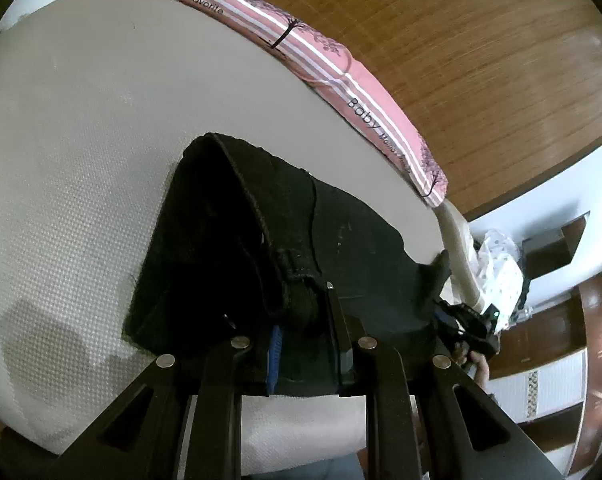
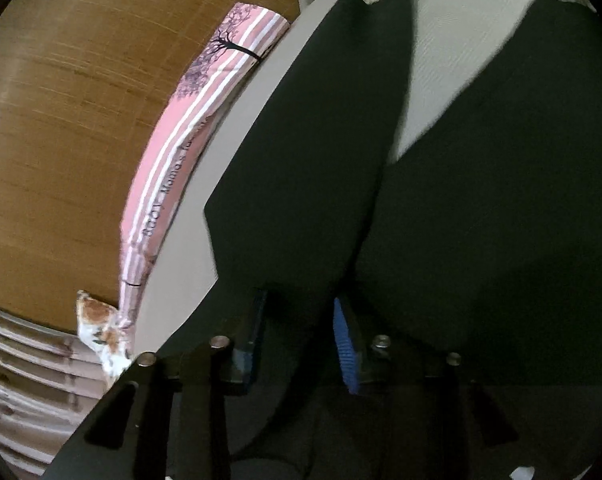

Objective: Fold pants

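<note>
Black denim pants [image 1: 269, 240] lie on the cream textured mattress [image 1: 81, 160], near its right edge, with the waistband end bunched toward the near side. Left gripper [image 1: 301, 344] is clamped on the thick waistband/belt-loop fold, blue pad visible against the fabric. Right gripper [image 2: 301, 340] has dark cloth between its blue-padded fingers [image 2: 347, 356]; looks pinched, but that view is blurry, so the grip is a judgement. In the right view both pant legs [image 2: 321, 140] run away to the far side, a wedge of mattress showing between them. Pink striped pillow [image 1: 341, 68] sits along the far edge by the wooden headboard [image 1: 481, 60]. Step in hand, likely: carrying one leg over the other. To do it well: keep both grips level, hold the waistband taut, align the outer seams, lay down flat without dragging, and avoid the mattress edge.
</note>
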Demonstrator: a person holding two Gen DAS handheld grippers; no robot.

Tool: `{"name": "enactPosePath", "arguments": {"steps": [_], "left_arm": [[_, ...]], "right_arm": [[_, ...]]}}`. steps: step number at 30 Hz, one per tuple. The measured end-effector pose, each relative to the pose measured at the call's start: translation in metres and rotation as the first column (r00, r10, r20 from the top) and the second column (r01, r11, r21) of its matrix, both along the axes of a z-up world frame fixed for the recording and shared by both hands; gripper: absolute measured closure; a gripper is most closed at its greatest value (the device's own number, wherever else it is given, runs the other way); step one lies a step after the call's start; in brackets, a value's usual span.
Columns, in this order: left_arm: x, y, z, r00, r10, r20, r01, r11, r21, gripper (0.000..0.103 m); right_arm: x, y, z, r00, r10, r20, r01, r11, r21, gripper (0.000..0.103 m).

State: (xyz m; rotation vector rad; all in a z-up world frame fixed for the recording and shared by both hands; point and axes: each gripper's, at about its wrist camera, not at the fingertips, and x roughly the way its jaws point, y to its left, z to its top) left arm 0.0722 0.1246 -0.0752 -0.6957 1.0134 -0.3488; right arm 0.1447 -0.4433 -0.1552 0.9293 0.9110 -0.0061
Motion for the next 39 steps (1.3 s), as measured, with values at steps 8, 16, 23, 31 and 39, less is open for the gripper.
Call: {"name": "enactPosePath", "arguments": {"steps": [8,16,23,31,39], "left_arm": [[0.009,0.002,-0.001,0.999,-0.036,-0.02,0.038,0.997,0.073,0.083],[0.02,0.013,-0.008,0.994,-0.097,-0.051,0.104,0.98,0.167,0.083],[0.021,0.013,-0.022,0.98,-0.175,-0.09,0.194,0.941,0.279,0.083],[0.017,0.007,-0.023,0.962,-0.255,-0.092,0.271,0.899,0.344,0.083],[0.014,0.001,-0.031,0.958,-0.272,-0.093,0.285,0.867,0.409,0.083]], "right_arm": [[-0.012,0.0,0.031,1.0,0.013,0.018,-0.009,0.985,-0.173,0.097],[-0.066,0.02,0.069,0.999,0.039,0.029,-0.027,0.946,-0.323,0.099],[-0.096,0.035,0.051,0.993,0.069,-0.1,-0.1,0.928,-0.36,0.099],[-0.102,0.041,0.046,0.969,0.088,-0.229,-0.17,0.914,-0.368,0.099],[-0.107,0.047,0.04,0.961,0.065,-0.269,-0.166,0.912,-0.375,0.099]]}}
